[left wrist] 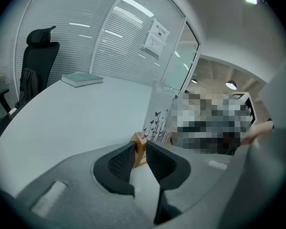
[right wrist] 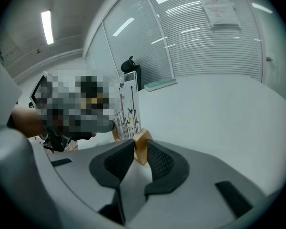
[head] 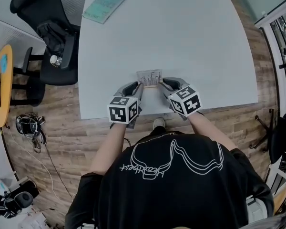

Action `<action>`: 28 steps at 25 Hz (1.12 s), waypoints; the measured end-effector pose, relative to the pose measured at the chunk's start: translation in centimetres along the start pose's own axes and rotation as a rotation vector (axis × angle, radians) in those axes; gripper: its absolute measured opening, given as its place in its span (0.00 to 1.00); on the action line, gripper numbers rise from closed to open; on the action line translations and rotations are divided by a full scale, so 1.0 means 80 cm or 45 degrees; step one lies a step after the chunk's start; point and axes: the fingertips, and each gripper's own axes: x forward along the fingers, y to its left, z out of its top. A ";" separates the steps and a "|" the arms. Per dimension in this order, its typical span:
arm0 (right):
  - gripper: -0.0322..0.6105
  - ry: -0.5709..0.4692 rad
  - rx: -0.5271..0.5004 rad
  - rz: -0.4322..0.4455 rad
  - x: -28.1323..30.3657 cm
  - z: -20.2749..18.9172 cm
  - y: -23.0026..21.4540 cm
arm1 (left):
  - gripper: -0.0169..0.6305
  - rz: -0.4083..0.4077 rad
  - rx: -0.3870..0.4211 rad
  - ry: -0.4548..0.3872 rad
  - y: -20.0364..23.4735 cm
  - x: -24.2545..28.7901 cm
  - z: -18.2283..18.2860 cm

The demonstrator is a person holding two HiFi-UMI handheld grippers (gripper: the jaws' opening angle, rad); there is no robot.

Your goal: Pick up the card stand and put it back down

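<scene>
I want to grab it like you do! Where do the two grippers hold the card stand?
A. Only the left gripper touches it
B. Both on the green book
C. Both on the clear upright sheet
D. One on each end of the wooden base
D: the left gripper and the right gripper each pinch one end of the wooden base of the card stand between their pads.

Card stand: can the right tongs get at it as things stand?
Likely yes: the right tongs grip the card stand by one wooden end, the left tongs hold the other, and nothing blocks them.
</scene>
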 end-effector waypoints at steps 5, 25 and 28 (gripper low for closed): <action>0.19 -0.033 -0.022 -0.008 -0.015 0.009 0.000 | 0.15 -0.001 -0.007 -0.014 -0.011 -0.006 0.005; 0.19 -0.229 -0.123 0.025 -0.150 0.046 0.040 | 0.15 0.040 0.031 -0.197 -0.120 -0.100 0.055; 0.19 -0.259 -0.133 0.034 -0.180 0.044 0.049 | 0.15 0.048 0.041 -0.223 -0.146 -0.116 0.055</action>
